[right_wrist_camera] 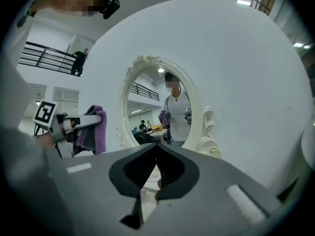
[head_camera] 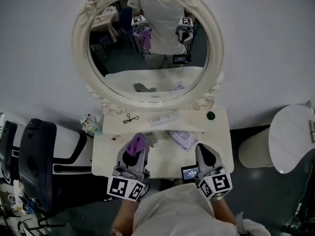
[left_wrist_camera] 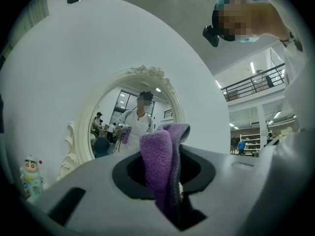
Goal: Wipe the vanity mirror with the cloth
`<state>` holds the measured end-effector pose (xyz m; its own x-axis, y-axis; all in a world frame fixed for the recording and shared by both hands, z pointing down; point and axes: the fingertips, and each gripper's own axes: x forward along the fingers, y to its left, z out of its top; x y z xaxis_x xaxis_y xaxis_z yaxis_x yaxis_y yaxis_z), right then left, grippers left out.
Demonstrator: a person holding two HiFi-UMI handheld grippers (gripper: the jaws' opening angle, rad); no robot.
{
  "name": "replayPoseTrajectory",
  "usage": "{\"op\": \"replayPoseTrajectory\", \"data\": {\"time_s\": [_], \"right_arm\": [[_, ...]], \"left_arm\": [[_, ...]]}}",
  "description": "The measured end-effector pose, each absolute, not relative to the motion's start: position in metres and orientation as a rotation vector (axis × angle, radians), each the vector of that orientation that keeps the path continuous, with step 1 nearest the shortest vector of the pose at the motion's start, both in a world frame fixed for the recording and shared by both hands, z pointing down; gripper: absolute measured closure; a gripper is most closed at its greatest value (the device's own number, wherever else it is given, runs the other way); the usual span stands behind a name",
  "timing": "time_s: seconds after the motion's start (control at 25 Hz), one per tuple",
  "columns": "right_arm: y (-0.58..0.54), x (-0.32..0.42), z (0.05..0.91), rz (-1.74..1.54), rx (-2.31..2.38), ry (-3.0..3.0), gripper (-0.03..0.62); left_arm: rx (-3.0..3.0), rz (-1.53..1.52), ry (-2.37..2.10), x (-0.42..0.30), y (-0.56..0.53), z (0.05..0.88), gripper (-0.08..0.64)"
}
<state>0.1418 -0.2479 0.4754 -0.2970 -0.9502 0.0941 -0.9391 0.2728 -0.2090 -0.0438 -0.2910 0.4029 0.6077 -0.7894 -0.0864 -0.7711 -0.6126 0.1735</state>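
Note:
The oval vanity mirror (head_camera: 147, 43) in its ornate white frame stands upright on the back of the white vanity table (head_camera: 216, 146). My left gripper (head_camera: 134, 150) hovers over the table's front left, shut on a purple cloth (head_camera: 137, 142) that bulges out above its jaws. In the left gripper view the cloth (left_wrist_camera: 161, 163) hangs folded between the jaws, well short of the mirror (left_wrist_camera: 129, 127). My right gripper (head_camera: 205, 155) is over the table's front right, jaws together with nothing between them. The right gripper view shows the mirror (right_wrist_camera: 158, 109) ahead and the cloth (right_wrist_camera: 96, 130) off to the left.
On the table lie a black eyelash curler (head_camera: 130, 117), a white flat case (head_camera: 164, 117), a purple patterned packet (head_camera: 181, 138) and a small green jar (head_camera: 210, 115). A small figurine (head_camera: 89, 124) stands at its left edge. A black chair (head_camera: 37, 156) is left, a white bin (head_camera: 290, 136) right.

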Motion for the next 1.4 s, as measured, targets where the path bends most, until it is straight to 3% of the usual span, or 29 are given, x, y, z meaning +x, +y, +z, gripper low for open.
{"op": "replayPoseTrajectory", "data": {"time_s": [0.8, 1.4], "right_arm": [[-0.254, 0.222, 0.481, -0.387, -2.073, 2.156, 0.584], [-0.218, 0.268, 0.469, -0.323, -2.297, 1.852, 0.586]], "left_arm": [[2.987, -0.473, -1.111, 0.069, -0.456, 0.161, 0.466], [2.884, -0.492, -1.330, 0.105, -0.522, 0.133, 0.465]]}}
